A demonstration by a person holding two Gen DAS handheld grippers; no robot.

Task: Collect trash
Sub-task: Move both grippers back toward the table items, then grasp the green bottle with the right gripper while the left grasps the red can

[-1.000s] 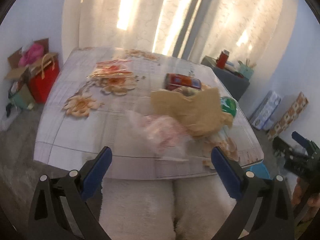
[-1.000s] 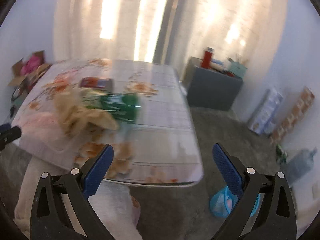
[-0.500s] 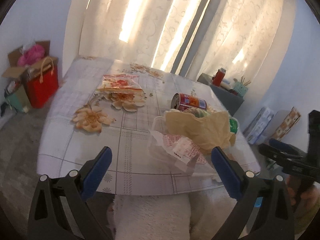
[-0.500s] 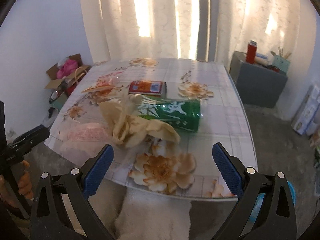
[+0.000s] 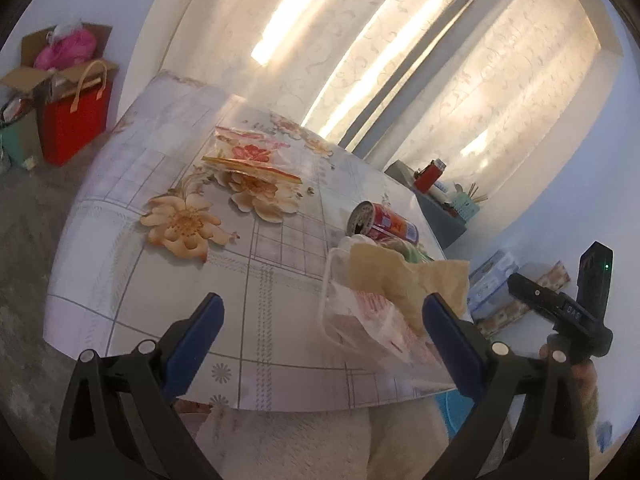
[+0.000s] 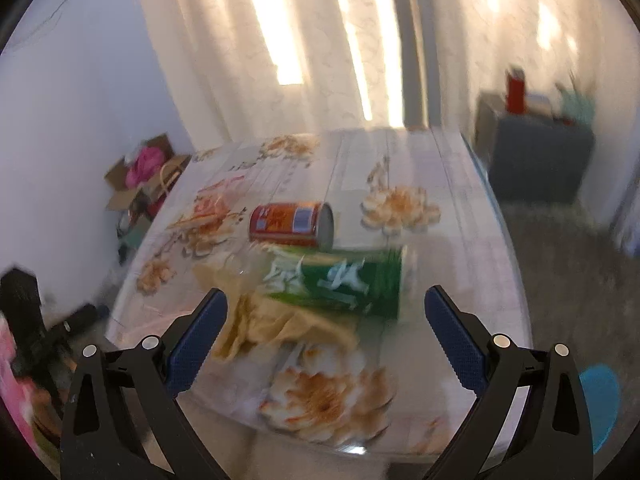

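Jaws: both grippers, left gripper (image 5: 320, 320) and right gripper (image 6: 326, 316), spread wide and empty, held off the desk's near edge, likely lining up a first pick.
Trash: crumpled tan paper (image 6: 276, 320), green can (image 6: 340, 284), red can (image 6: 292, 224), clear plastic wrapper (image 5: 360, 316) clustered near that edge.
Further: snack packet (image 5: 248, 156) alone mid-desk.
Desk: floral cover (image 5: 160, 288).

The right gripper (image 6: 326, 320) hangs above the near edge of the table (image 6: 460, 208), jaws spread wide with nothing between them. Just beyond the fingertips lies a crumpled tan paper (image 6: 272, 320), touching a green can (image 6: 344, 282) on its side to the right. A red can (image 6: 292, 224) lies on its side just behind that. Farther left sits a flat wrapper (image 6: 212, 204). A blue bin (image 6: 600, 392) shows at near right. The view is blurred.
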